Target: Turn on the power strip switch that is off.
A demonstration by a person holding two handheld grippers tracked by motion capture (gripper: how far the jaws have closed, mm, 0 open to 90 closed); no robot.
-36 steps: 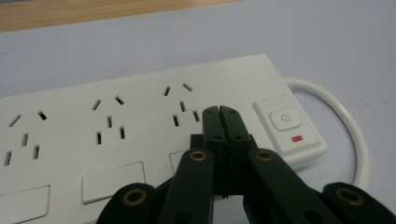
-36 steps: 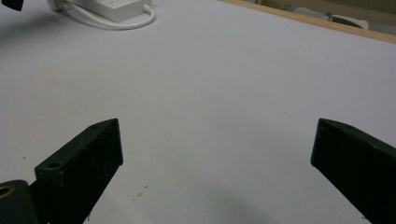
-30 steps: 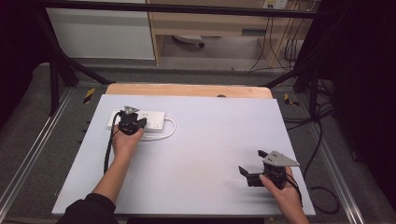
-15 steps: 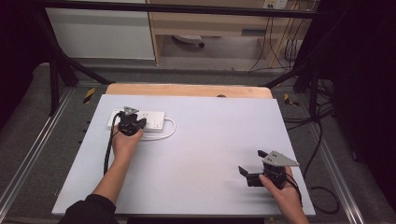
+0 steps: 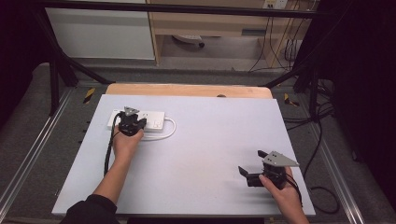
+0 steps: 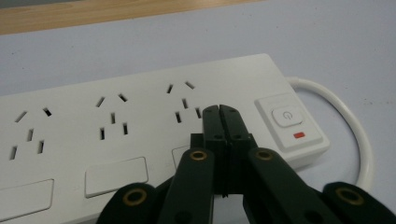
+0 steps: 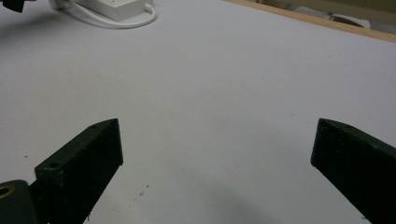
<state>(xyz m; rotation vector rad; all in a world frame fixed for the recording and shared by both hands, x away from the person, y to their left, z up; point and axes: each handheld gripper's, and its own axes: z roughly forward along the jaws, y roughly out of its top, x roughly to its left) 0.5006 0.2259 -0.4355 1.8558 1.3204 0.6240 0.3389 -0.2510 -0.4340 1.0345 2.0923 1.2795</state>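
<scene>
Two tools on matte grey table (image 5: 210, 140).
Left tool (image 6: 219, 108) closed over glossy white power strip (image 6: 116, 135); right tool (image 7: 215, 149) spread wide, empty.

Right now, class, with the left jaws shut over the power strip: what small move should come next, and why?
Probably ease the left gripper sideways and down onto the switch. Its jaws are shut and poised over the power strip just beside that button, near the sockets, so a short shift would line the tips up to press it. The right gripper rests open, apart.
</scene>
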